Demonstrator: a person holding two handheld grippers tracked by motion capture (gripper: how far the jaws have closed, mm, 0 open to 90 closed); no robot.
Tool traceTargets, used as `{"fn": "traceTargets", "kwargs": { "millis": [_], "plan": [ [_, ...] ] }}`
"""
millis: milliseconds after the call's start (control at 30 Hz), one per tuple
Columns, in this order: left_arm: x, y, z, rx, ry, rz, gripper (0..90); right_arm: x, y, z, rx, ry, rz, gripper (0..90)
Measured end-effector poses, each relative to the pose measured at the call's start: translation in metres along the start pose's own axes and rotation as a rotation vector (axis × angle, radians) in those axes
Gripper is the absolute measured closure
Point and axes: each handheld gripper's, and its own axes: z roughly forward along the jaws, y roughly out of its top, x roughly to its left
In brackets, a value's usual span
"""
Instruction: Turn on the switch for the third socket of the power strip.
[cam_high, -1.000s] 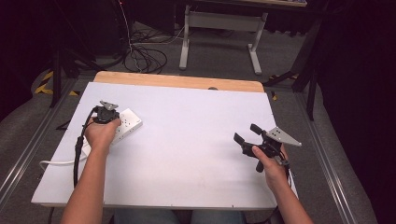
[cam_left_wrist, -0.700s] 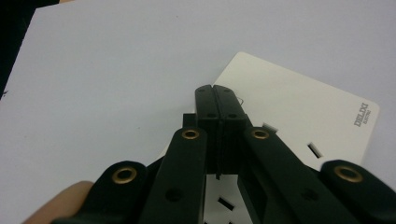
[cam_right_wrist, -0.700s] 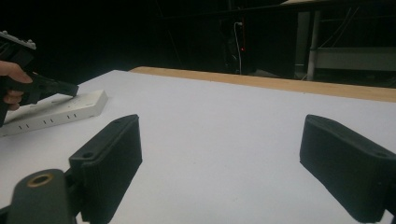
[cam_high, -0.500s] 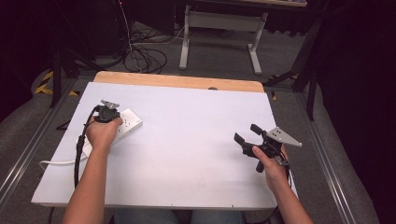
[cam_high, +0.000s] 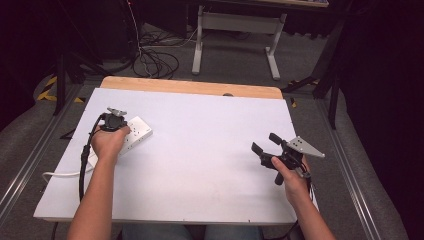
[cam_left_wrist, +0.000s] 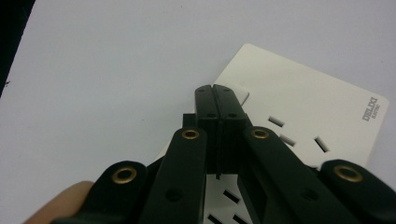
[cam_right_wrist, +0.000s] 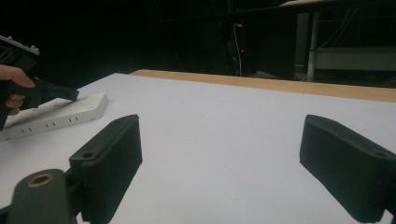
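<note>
Power strip (cam_high: 134, 133): one, white, flat on table (cam_high: 210, 150) near left edge, cord trailing off toward me

Left gripper (cam_left_wrist: 219, 100): my jaws pressed together, nothing between, tips resting on strip's switch end

Right gripper (cam_high: 264, 145): my jaws wide apart, empty, held above bare table, well apart from strip

Risks, as I judge:
- tips skid off smooth casing, since contact patch small
- push too hard sideways, strip slides or pivots, nothing bracing it
- cord snags my own cable

Count: strips 1, grippers 2, tables 1
</note>
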Motion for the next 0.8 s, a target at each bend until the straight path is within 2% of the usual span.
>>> {"fn": "traceTargets", "kwargs": {
  "millis": [367,567,800],
  "plan": [
    [0.003,0.0,0.0,0.0,-0.014,-0.014,89.8,0.001,0.0,-0.003,0.0,-0.002,0.002,13.7],
    [0.007,-0.001,-0.001,0.004,-0.031,-0.068,89.7,0.003,0.001,-0.005,-0.006,-0.007,-0.003,13.9],
    [0.008,-0.006,-0.019,-0.107,-0.082,-0.108,89.5,0.004,0.0,-0.001,0.008,-0.006,-0.016,14.0]
  ]
}}
